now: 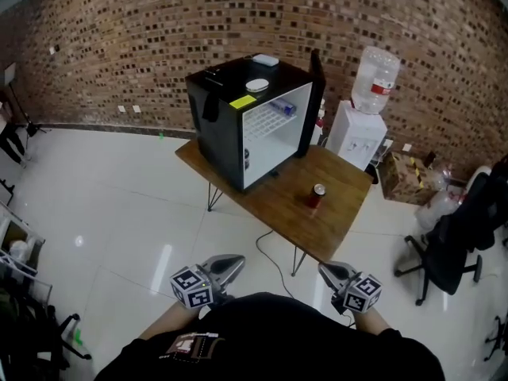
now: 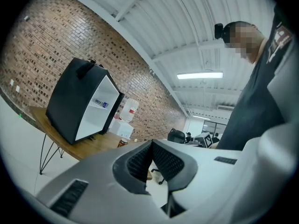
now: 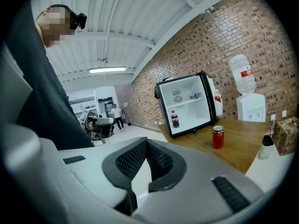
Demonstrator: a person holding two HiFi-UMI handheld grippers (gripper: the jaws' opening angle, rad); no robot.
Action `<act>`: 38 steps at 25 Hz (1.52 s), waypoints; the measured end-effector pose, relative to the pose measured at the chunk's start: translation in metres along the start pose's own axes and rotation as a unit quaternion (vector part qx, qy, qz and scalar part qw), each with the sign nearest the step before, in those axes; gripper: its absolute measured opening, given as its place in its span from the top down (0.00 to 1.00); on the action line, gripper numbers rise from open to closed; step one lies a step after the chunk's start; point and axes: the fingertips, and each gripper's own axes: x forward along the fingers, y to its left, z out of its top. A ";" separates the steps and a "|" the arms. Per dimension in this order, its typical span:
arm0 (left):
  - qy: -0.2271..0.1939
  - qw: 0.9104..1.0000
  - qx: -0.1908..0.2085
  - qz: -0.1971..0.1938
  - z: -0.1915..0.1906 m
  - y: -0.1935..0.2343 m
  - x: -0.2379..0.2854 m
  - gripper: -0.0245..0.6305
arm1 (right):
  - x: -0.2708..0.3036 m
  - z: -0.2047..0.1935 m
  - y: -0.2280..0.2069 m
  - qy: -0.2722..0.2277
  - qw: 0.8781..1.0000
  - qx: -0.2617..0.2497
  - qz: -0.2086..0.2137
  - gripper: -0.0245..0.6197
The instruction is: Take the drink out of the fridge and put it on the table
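A black mini fridge (image 1: 230,125) stands on the wooden table (image 1: 278,209) with its door (image 1: 317,94) swung open. A red can (image 1: 317,196) stands upright on the table in front of it. In the right gripper view a dark cola bottle (image 3: 174,119) stands on the fridge's (image 3: 187,104) lower shelf, with the can (image 3: 217,137) to its right. My left gripper (image 1: 232,262) and right gripper (image 1: 328,269) are held close to the body, well short of the table. Both are shut with nothing between the pads (image 2: 140,162) (image 3: 159,160).
A white water dispenser (image 1: 363,125) with a bottle on top stands behind the table by the brick wall. A cardboard box (image 1: 409,177) and a black office chair (image 1: 452,244) are to the right. White tiled floor (image 1: 119,205) lies between me and the table.
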 end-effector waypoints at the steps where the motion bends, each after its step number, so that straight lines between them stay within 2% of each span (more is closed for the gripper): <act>1: 0.000 1.000 -0.001 0.002 -0.003 -0.009 0.004 0.96 | -0.007 -0.005 -0.002 0.001 1.000 0.004 0.004 0.94; 7: 0.015 1.000 0.016 0.007 -0.010 -0.035 0.005 0.96 | -0.031 -0.018 0.000 -0.010 1.000 0.011 0.008 0.94; 12: 0.016 1.000 0.015 -0.004 -0.003 -0.034 -0.009 0.96 | -0.028 -0.013 0.012 -0.024 1.000 0.003 -0.003 0.94; 17: 0.024 0.999 0.027 -0.021 0.003 -0.027 -0.026 0.96 | -0.011 -0.007 0.023 -0.040 0.999 0.018 -0.012 0.94; 23: 0.030 0.999 0.029 -0.013 0.001 -0.005 -0.054 0.96 | 0.009 -0.002 0.036 -0.044 0.998 0.033 -0.019 0.95; 30: 0.026 0.999 0.024 -0.031 0.009 0.000 -0.050 0.96 | 0.015 0.003 0.038 -0.037 0.999 0.015 -0.032 0.95; 38: 0.026 0.999 0.023 -0.032 0.012 0.001 -0.050 0.96 | 0.012 0.003 0.038 -0.036 0.999 0.011 -0.036 0.95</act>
